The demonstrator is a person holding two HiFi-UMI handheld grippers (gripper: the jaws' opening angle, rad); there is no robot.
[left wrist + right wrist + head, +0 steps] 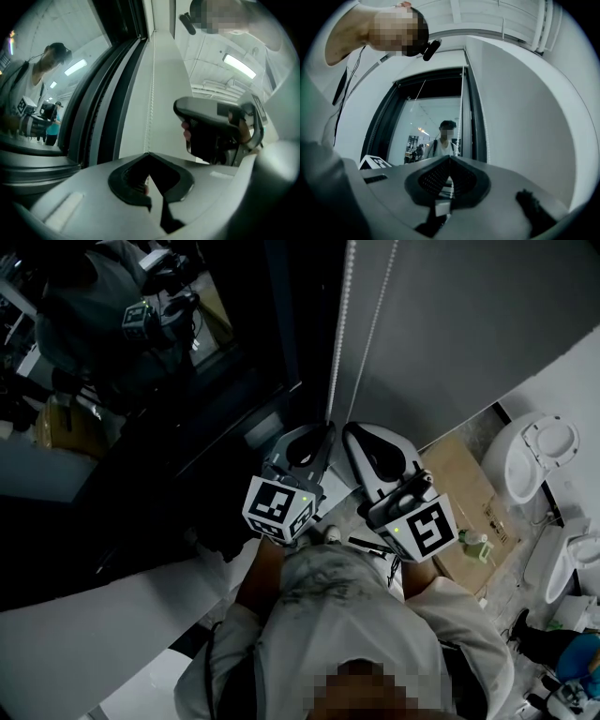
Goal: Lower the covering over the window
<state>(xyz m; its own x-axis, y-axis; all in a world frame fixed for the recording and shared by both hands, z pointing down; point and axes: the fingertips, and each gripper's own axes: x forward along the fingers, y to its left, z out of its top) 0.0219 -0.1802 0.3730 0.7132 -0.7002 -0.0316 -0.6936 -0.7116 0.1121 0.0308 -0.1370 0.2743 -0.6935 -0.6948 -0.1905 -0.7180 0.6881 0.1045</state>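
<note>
While held level side by side, the left gripper [323, 430] and right gripper [352, 434] clamp their fingers on the bead chain [342, 324].

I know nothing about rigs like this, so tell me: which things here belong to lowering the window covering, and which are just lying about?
Job in hand:
- cord
- left claw, shut on the cord
- right claw, shut on the cord
- window

Lying about:
- cardboard
- toilet
</note>
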